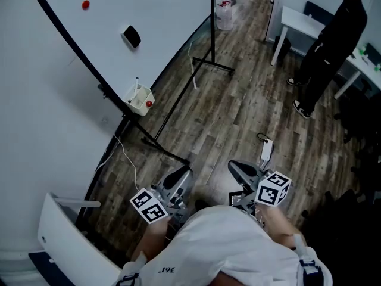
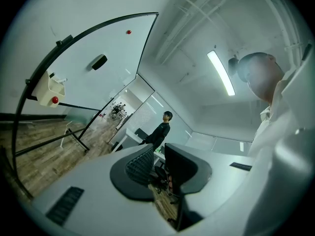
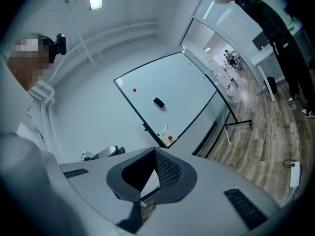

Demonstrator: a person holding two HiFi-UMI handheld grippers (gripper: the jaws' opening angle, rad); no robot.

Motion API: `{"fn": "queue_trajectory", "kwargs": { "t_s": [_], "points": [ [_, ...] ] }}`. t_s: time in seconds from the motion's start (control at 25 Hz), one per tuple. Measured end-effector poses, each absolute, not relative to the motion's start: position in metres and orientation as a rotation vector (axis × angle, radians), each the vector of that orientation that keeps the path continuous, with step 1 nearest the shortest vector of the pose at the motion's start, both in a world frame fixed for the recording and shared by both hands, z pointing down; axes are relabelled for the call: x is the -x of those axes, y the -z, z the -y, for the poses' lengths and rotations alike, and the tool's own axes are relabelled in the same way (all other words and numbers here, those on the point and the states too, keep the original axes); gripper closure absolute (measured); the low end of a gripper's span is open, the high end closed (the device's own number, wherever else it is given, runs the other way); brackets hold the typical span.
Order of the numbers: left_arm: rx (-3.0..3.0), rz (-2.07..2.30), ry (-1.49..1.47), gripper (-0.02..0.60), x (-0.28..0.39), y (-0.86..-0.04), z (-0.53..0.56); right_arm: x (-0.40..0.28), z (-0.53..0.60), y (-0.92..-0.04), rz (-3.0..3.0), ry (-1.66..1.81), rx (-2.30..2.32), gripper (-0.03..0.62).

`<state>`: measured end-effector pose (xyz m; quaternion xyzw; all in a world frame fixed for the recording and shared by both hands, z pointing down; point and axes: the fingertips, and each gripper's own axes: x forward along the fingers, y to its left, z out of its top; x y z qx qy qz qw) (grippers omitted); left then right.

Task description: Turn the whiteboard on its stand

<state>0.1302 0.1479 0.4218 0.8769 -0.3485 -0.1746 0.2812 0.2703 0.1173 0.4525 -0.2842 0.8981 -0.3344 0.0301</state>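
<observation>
The whiteboard [image 1: 149,22] stands at the upper left on a black stand [image 1: 213,64] whose feet rest on the wooden floor. A black eraser [image 1: 131,36] and a red magnet [image 1: 86,5] stick to its face, and a white marker tray [image 1: 140,99] hangs at its lower edge. Both grippers are held close to my body, well short of the board. My left gripper [image 1: 181,174] [image 2: 158,156] is open a little, with nothing between its pads. My right gripper [image 1: 241,170] [image 3: 151,151] has its tips together and holds nothing. The board [image 3: 172,97] also shows in the right gripper view.
A person in black [image 1: 333,40] stands at the right beside a white desk [image 1: 297,19]. A power strip with its cable [image 1: 266,151] lies on the floor just ahead of my right gripper. A white panel [image 1: 59,231] leans at the lower left by the wall.
</observation>
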Motion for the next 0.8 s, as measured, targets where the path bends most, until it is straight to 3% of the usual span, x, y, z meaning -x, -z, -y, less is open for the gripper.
{"fn": "queue_trajectory", "kwargs": {
  "t_s": [0.8],
  "points": [
    [-2.305,1.097,0.507,0.517,-0.028,-0.432,-0.15,-0.195,-0.106,-0.451,-2.831,0.962,0.851,0.563]
  ]
}}
